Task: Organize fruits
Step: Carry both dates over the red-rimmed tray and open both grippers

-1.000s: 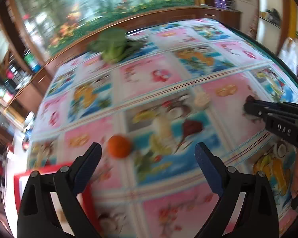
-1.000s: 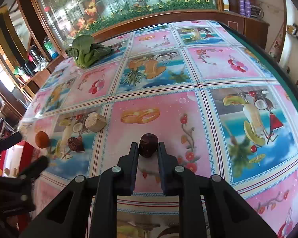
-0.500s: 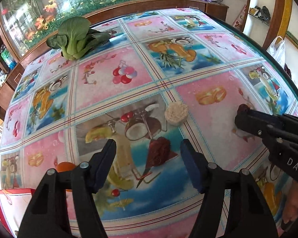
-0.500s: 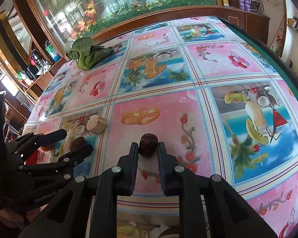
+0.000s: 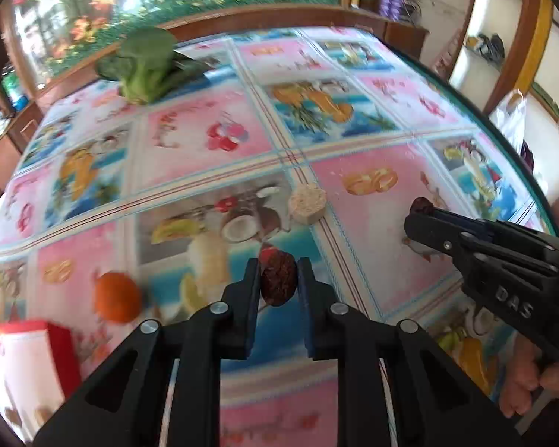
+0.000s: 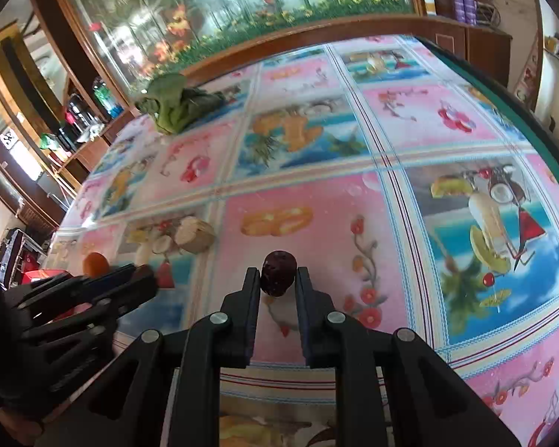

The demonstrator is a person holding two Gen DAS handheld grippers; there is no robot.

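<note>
My left gripper (image 5: 278, 275) is shut on a dark red date (image 5: 278, 278) just above the patterned tablecloth. My right gripper (image 6: 278, 275) is shut on a second dark red date (image 6: 278, 272); it also shows at the right of the left wrist view (image 5: 421, 206). A small orange (image 5: 117, 296) lies to the left of the left gripper and shows in the right wrist view (image 6: 95, 263). A round beige corn-like piece (image 5: 307, 205) lies beyond the left gripper, also in the right wrist view (image 6: 194, 233).
A green leafy vegetable (image 5: 149, 63) lies at the table's far side (image 6: 175, 102). A red and white container (image 5: 26, 357) sits at the near left edge. The green table rim (image 6: 533, 119) curves along the right. Cabinets and a glass display stand behind.
My left gripper moved forward and closed on the dark red date that lay between its open fingers. The right gripper has stayed shut on its date and hardly moved.
</note>
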